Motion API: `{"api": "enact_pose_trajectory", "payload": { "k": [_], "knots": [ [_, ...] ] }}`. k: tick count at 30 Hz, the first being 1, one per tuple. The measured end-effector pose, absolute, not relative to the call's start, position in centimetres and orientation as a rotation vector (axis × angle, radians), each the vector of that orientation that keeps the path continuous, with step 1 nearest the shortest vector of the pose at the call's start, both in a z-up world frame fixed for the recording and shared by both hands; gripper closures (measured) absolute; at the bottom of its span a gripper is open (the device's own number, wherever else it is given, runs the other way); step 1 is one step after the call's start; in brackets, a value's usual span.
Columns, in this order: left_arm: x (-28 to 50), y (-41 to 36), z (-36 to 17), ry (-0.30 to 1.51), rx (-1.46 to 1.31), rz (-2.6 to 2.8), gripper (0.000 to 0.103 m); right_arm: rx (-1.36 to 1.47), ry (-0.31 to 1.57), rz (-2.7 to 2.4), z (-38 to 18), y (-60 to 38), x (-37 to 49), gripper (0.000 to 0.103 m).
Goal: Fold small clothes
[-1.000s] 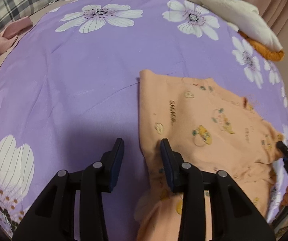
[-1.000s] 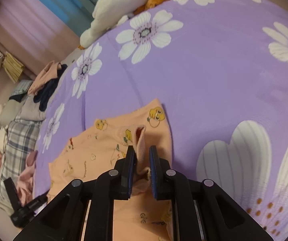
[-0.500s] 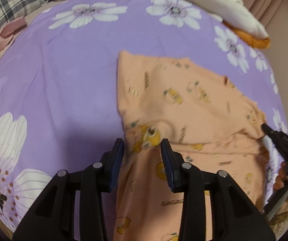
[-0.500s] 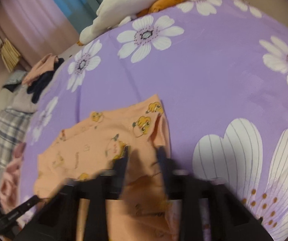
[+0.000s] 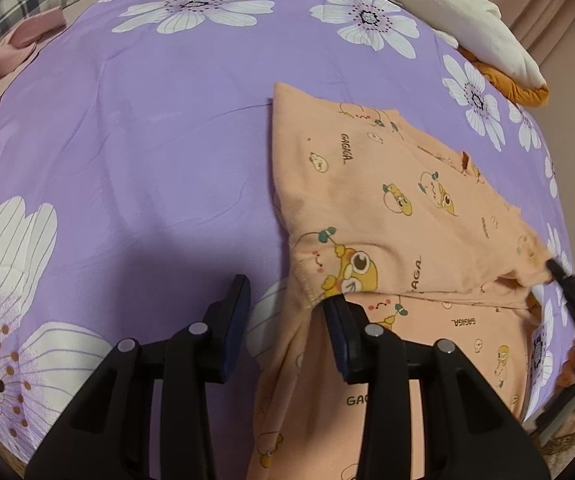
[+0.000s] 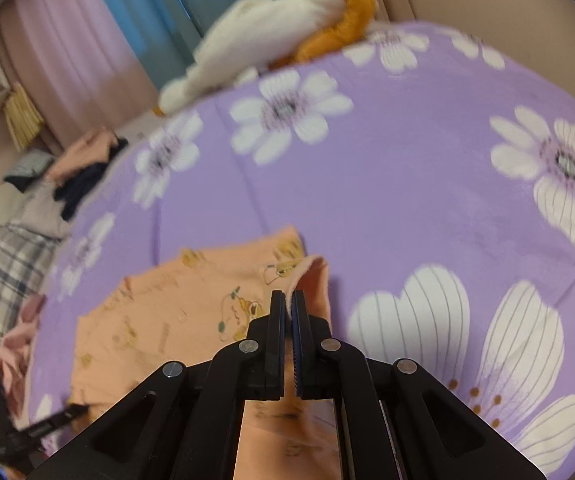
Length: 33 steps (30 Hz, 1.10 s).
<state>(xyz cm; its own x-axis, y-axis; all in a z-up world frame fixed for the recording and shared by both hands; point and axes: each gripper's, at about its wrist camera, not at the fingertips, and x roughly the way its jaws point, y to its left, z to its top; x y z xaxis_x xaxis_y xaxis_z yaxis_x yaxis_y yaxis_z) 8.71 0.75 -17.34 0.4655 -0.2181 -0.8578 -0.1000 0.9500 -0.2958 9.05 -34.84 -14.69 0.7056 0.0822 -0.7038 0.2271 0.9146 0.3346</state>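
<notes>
Left gripper (image 5: 285, 304): you are holding it spread wide at the near edge of the orange garment (image 5: 391, 208), one finger touching the folded hem.
Right gripper (image 6: 288, 300): you are pinching a raised corner of the garment.
Garment: it is lying part-folded on the purple bedspread (image 5: 147, 140).
Beyond the garment: a plush toy (image 5: 467, 28) is resting at the bedspread's far edge.

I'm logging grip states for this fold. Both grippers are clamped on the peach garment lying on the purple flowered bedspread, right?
Not quite. Only the right gripper is clamped on the peach garment; the right wrist view shows its jaws shut on a fabric edge. In the left wrist view, the left gripper is open, holding nothing. The purple flowered bedspread part is correct.
</notes>
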Motion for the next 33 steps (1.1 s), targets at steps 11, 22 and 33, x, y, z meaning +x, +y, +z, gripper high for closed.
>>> {"api": "enact_pose_trajectory", "payload": {
  "k": [11, 22, 33],
  "knots": [
    [7.9, 2.9, -17.2, 1.065, -0.421, -0.062, 0.066, 0.409, 0.85, -0.106, -16.2, -34.7, 9.2, 0.099],
    [7.3, 3.6, -17.6, 1.044, -0.453, -0.068, 0.065, 0.385, 0.878, -0.113, -16.9, -34.4, 9.4, 0.099],
    [6.9, 3.9, -18.2, 0.995, -0.473, -0.102, 0.061, 0.357, 0.889, -0.134, -17.8, -34.0, 9.4, 0.099]
  ]
}}
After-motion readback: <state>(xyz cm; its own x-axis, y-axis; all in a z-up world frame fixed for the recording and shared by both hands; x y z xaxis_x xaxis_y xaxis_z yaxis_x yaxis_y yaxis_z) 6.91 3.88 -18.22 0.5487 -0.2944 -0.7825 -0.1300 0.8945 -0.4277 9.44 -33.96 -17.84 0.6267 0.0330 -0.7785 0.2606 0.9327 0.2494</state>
